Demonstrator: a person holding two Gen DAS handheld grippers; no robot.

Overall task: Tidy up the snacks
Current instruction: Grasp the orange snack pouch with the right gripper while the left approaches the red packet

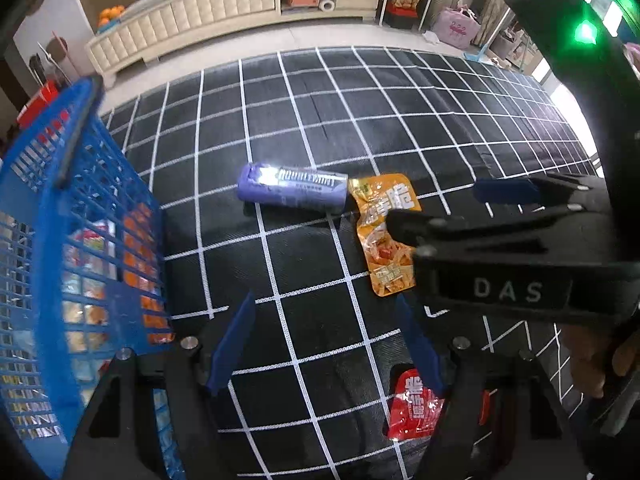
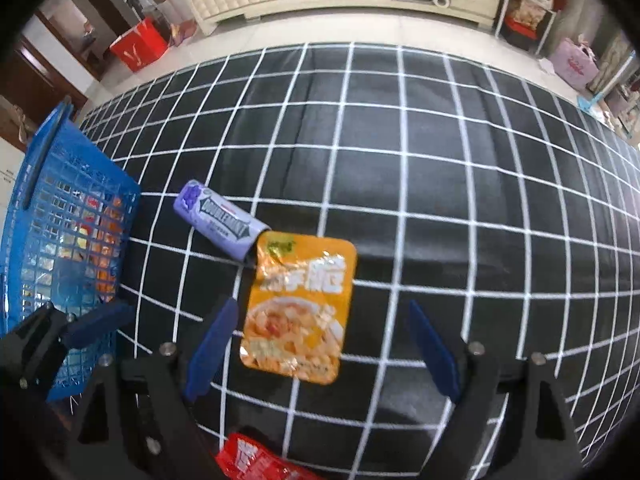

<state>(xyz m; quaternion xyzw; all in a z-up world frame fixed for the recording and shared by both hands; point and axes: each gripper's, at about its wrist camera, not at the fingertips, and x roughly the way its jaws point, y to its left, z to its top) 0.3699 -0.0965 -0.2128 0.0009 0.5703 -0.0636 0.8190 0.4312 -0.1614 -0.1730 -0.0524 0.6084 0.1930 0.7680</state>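
An orange snack pouch [image 2: 300,308] lies flat on the black grid cloth, its lower half between my right gripper's open fingers; the right gripper [image 2: 324,344] is empty. The pouch also shows in the left wrist view [image 1: 382,236], partly behind the right gripper [image 1: 436,208]. A purple Doublemint can [image 1: 292,188] lies on its side touching the pouch's top; it also shows in the right wrist view [image 2: 220,224]. A red pouch [image 1: 416,410] lies near the front edge, under my open, empty left gripper [image 1: 324,340]. A blue basket [image 1: 72,240] with several snacks stands at the left.
The black grid cloth [image 2: 440,160] covers the table. Beyond it are a cream cabinet [image 1: 224,4], a red bag [image 2: 138,46] and a pink bag [image 2: 574,64] on the floor. The basket also shows in the right wrist view [image 2: 60,208].
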